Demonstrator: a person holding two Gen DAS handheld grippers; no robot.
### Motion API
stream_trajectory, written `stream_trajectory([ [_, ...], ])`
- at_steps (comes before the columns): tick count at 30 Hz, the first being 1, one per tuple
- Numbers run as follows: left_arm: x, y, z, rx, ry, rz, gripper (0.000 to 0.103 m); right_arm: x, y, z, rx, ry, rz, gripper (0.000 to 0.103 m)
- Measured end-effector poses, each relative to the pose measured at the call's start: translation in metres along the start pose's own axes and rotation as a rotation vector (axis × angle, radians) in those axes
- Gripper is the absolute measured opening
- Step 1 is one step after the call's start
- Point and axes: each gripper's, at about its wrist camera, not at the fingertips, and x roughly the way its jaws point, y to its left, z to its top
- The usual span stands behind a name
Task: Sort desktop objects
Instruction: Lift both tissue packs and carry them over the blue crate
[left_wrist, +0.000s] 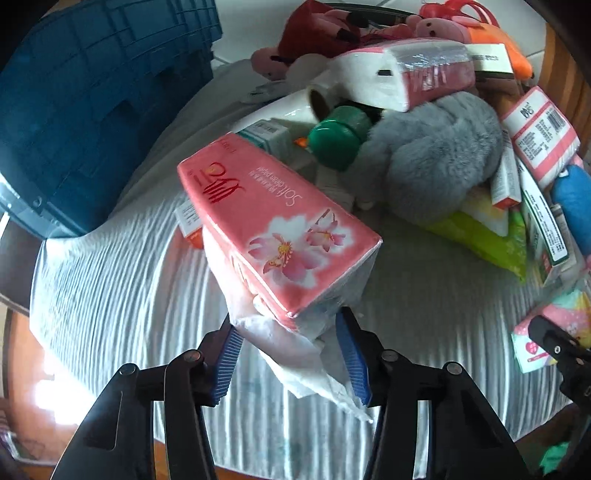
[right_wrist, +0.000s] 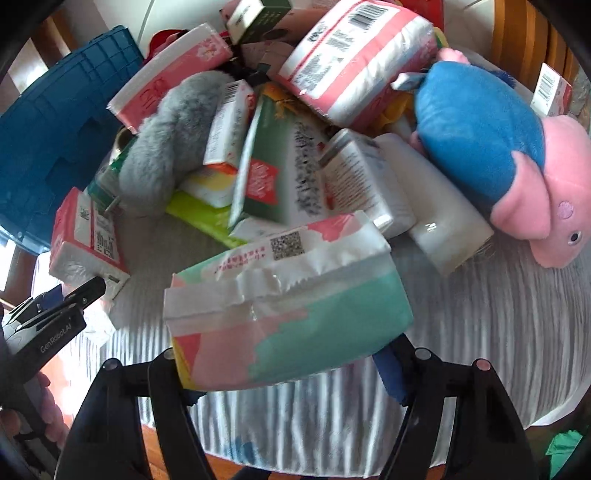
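Left gripper (left_wrist: 288, 354): jaws part-closed, pinching pink tissue pack (left_wrist: 273, 229) by its near end, above the white ribbed cloth (left_wrist: 122, 266).
Right gripper (right_wrist: 291, 373): jaws half-spread, clamped on teal-pink tissue pack (right_wrist: 288, 306).

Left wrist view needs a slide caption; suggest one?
Left gripper clamps pink tissue pack before cluttered pile.

Two grippers (left_wrist: 291, 354), one blue crate (left_wrist: 92, 110)

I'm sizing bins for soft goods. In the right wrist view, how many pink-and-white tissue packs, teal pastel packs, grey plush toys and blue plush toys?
Pink-and-white tissue packs: 3
Teal pastel pack: 1
Grey plush toy: 1
Blue plush toy: 1
Total: 6
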Motion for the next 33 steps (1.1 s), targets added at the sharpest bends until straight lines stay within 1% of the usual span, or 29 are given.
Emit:
stream_trajectory([
  [2,-0.004,0.006,-0.001,-0.016,-0.005,0.001,0.05,-0.001,0.01,-0.001,-0.021,0.002,0.018,0.072],
  [4,-0.013,0.005,0.0,-0.031,-0.031,-0.003,0.053,-0.001,0.022,-0.001,-0.05,0.002,0.032,0.072],
  [6,-0.02,0.003,0.003,-0.056,-0.057,-0.007,0.073,-0.003,0.031,0.002,-0.078,-0.004,0.036,0.072],
  [7,-0.022,0.001,0.006,-0.071,-0.069,-0.009,0.077,-0.004,0.035,0.003,-0.09,-0.008,0.037,0.072],
  [9,-0.023,-0.004,0.013,-0.094,-0.082,-0.011,0.078,-0.004,0.038,0.007,-0.102,-0.011,0.032,0.072],
  [10,-0.02,-0.004,0.018,-0.1,-0.08,0.0,0.079,-0.004,0.039,0.01,-0.109,-0.011,0.031,0.072],
  [13,-0.011,-0.016,0.026,-0.139,-0.044,0.045,0.079,-0.001,0.039,0.015,-0.129,-0.004,0.025,0.072],
  [14,-0.007,-0.019,0.026,-0.154,-0.03,0.054,0.073,0.0,0.039,0.016,-0.137,-0.001,0.024,0.072],
  [15,-0.001,-0.017,0.022,-0.171,-0.018,0.047,0.053,0.002,0.04,0.016,-0.148,0.004,0.023,0.072],
  [16,0.004,-0.014,0.017,-0.184,-0.015,0.04,0.054,0.004,0.042,0.016,-0.156,0.008,0.023,0.072],
  [17,0.005,-0.01,0.012,-0.185,-0.032,0.038,0.053,0.006,0.043,0.016,-0.165,0.012,0.024,0.072],
  [21,0.002,-0.008,0.004,-0.157,-0.043,0.037,0.052,0.018,0.049,0.018,-0.183,0.028,0.038,0.072],
  [27,-0.014,-0.001,-0.007,-0.145,-0.057,0.009,0.05,0.009,0.066,0.026,-0.23,-0.008,0.045,0.072],
  [29,-0.03,0.002,-0.008,-0.13,-0.09,0.015,0.05,0.0,0.072,0.03,-0.241,-0.032,0.043,0.072],
  [33,-0.071,0.01,-0.003,-0.102,-0.185,0.026,0.05,-0.024,0.085,0.04,-0.247,-0.093,0.042,0.072],
])
